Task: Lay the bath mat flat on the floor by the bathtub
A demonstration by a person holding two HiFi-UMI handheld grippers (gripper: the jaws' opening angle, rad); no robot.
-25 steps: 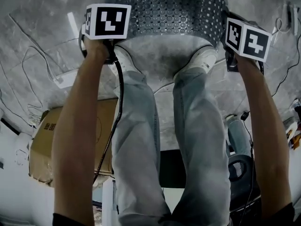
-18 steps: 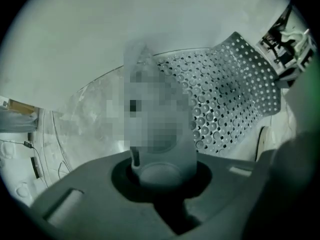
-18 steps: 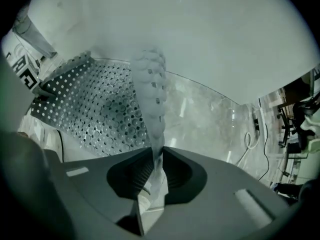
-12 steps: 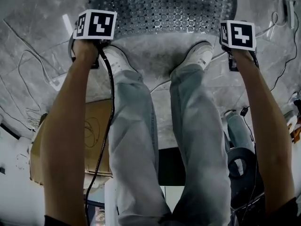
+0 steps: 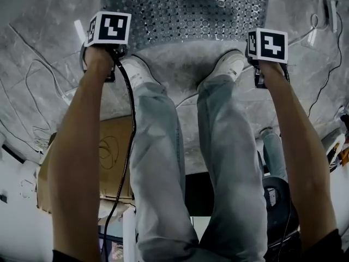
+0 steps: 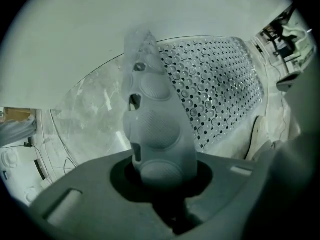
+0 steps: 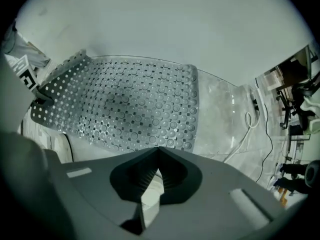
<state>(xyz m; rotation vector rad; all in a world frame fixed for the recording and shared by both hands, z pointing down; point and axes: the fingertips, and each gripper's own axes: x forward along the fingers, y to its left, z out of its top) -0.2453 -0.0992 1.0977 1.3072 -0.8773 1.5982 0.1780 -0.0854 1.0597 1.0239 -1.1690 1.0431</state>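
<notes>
Grey marbled floor (image 5: 49,48) spreads under you, and ahead of both tongs it ends at a white wall (image 7: 160,24), which I take for the side of the bathtub. The bath mat (image 5: 185,10), clear and full of holes and small suckers, lies just ahead of the tongs and along that wall. Most of it is down on the floor. Only the corner on your left is raised: your left tongs (image 6: 159,151) are closed on it, and the corner stands up folded between the jaws. I think you hold it so to pull the mat straight and to put this last corner down without a wrinkle.

Your right tongs (image 7: 158,151) are narrow, the tips together with nothing between them. The mat's near right corner lies flat just ahead of them and is not touched. So that side looks finished, and the left corner is what remains.

Your two shoes (image 5: 139,70) stand between the tongs, just behind the mat's near edge and not on it, so the mat is free to slide. Thin cables (image 5: 32,81) lie on the floor outside the left tongs. Behind the left tongs, beside your leg, is a cardboard box (image 5: 117,157). What it contains does not show.
</notes>
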